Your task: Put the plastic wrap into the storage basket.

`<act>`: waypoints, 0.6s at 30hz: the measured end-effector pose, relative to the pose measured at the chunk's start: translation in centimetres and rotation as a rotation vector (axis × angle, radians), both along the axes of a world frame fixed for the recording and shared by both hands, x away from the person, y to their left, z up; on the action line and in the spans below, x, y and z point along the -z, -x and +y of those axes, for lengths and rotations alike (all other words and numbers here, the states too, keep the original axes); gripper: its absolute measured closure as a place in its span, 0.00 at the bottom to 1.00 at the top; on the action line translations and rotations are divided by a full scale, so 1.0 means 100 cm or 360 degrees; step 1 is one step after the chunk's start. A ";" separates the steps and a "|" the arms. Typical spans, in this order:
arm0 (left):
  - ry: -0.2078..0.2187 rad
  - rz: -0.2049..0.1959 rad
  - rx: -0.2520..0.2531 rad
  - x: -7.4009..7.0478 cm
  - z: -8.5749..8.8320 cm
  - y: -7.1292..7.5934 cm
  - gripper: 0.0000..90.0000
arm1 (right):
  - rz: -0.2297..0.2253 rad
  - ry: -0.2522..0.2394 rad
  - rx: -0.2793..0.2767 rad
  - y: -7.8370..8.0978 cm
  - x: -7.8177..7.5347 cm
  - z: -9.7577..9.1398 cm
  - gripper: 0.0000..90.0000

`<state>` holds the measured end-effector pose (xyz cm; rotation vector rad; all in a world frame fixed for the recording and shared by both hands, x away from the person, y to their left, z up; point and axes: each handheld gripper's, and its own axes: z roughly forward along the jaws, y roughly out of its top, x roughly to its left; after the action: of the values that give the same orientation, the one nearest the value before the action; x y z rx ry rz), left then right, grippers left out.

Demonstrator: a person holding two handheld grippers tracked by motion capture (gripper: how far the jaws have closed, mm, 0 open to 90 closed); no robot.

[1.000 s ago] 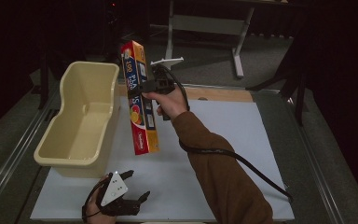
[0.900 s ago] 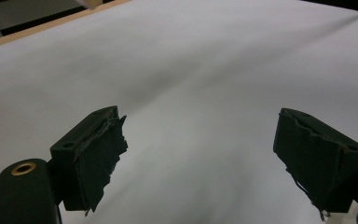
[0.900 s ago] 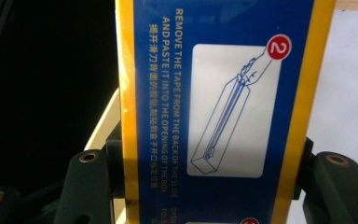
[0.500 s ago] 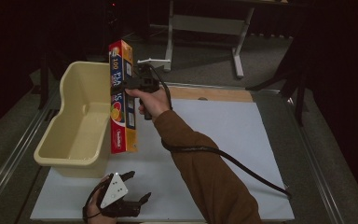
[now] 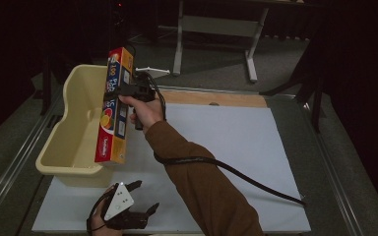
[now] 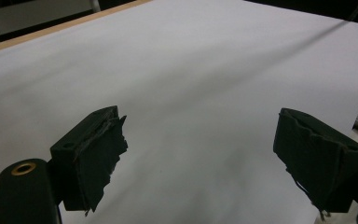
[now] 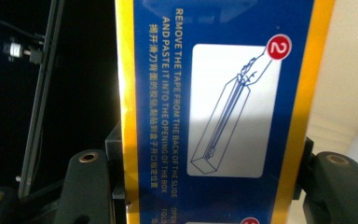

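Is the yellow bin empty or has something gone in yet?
Empty, as far as the high view shows: the bin has a bare floor. The box is in the right gripper, above the bin's rim, not inside.

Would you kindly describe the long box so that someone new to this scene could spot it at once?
Start at the white mat on the table, then find the pale yellow tub at its left edge. Held upright above the tub's right rim, clamped in the right tongs, is the long box: red and blue with yellow edging, the brightest-coloured thing here.
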<state>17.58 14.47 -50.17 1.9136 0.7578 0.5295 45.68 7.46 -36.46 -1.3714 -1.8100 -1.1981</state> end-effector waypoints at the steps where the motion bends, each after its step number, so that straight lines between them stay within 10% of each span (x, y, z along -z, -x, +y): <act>1: 0.0000 0.0000 0.0000 0.000 0.000 0.000 0.17 | 0.0000 0.0000 0.0000 0.000 0.000 0.000 0.44; 18: 0.0031 -0.0005 -0.0011 -0.001 0.002 0.000 0.17 | 0.0154 -0.0100 0.0061 0.001 0.009 0.018 0.44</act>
<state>17.61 14.72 -50.04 1.8920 0.7654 0.5277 45.56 9.28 -37.38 -1.4095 -1.6725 -1.1777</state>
